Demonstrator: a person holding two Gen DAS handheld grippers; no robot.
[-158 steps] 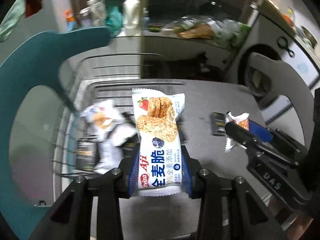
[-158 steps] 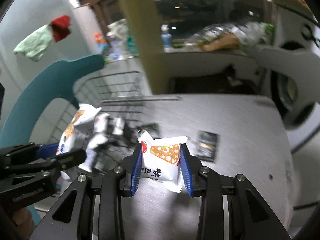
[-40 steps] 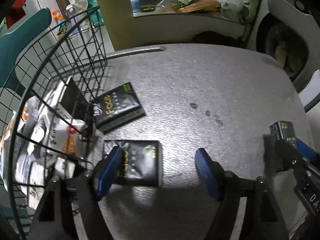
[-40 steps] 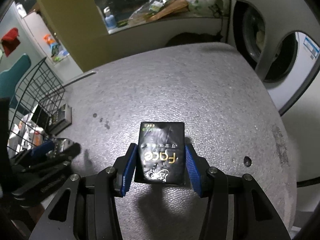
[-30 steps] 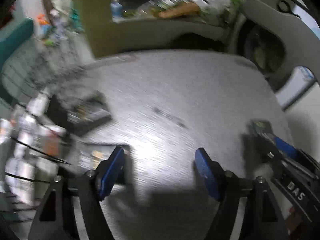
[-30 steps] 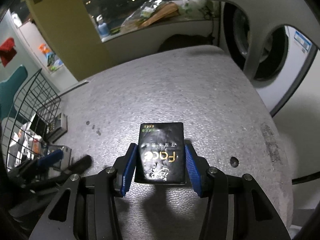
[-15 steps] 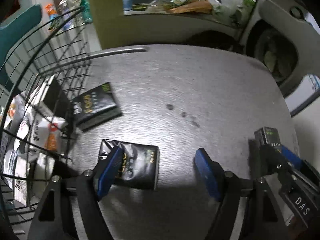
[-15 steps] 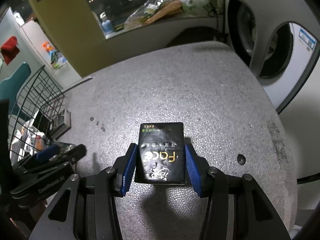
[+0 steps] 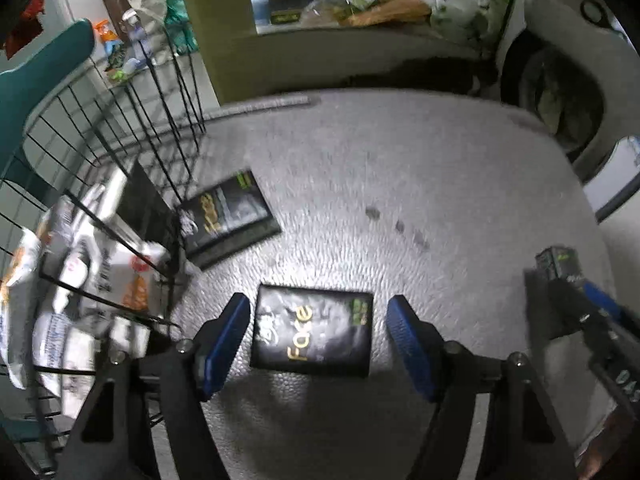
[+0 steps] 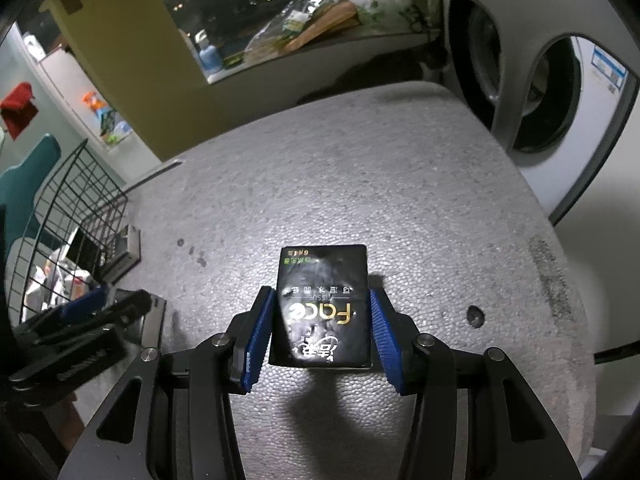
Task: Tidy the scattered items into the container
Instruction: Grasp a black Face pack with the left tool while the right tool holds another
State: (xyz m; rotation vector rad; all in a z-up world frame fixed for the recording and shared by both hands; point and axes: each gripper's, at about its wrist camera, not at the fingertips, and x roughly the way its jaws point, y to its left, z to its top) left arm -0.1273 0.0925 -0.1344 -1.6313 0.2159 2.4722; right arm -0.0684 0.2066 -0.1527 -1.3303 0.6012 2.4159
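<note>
Left hand-held gripper [image 9: 316, 336] spread wide, straddling black tissue pack [image 9: 312, 336] flat on grey surface [image 9: 400, 168], pads clear of it. Right hand-held gripper [image 10: 322, 330] clamped around second black pack [image 10: 322, 304]. Third pack [image 9: 228, 218] lies against wire basket [image 9: 100, 152] holding snack packets [image 9: 80, 264].

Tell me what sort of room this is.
Probably a home laundry or utility corner. A front-loading washer stands right behind the grey table, a cluttered ledge holds bags and a bottle, and a wire basket of snack packs sits at the table's edge.
</note>
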